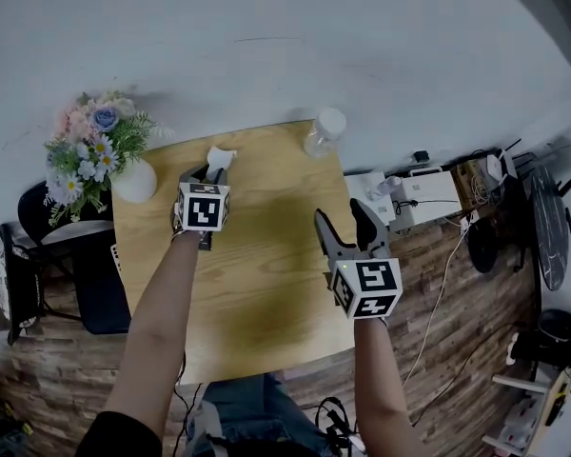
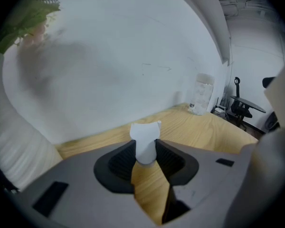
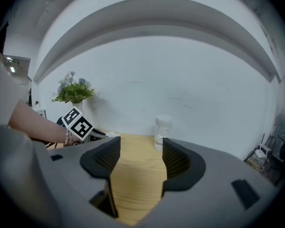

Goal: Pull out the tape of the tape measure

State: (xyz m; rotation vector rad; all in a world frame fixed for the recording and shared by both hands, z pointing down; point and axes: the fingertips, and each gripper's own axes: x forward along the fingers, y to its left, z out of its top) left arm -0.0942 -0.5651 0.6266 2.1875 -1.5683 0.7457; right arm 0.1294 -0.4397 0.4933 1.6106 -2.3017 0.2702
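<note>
The small white tape measure (image 1: 221, 158) stands at the far edge of the wooden table (image 1: 257, 284). My left gripper (image 1: 209, 168) is shut on it. In the left gripper view its white body (image 2: 145, 144) stands upright between the two dark pads (image 2: 121, 161), and both pads touch its sides. No pulled-out tape shows. My right gripper (image 1: 341, 213) hovers over the table's right part, open and empty. In the right gripper view only bare wood lies between the jaws of the right gripper (image 3: 141, 148), and the left gripper's marker cube (image 3: 77, 122) shows at the left.
A clear plastic bottle with a white cap (image 1: 325, 131) stands at the table's far right corner. A white vase (image 1: 135, 181) with flowers (image 1: 90, 150) sits at the far left corner. A white wall is close behind. A dark chair (image 1: 38, 255) stands left, cluttered boxes and cables (image 1: 428, 198) right.
</note>
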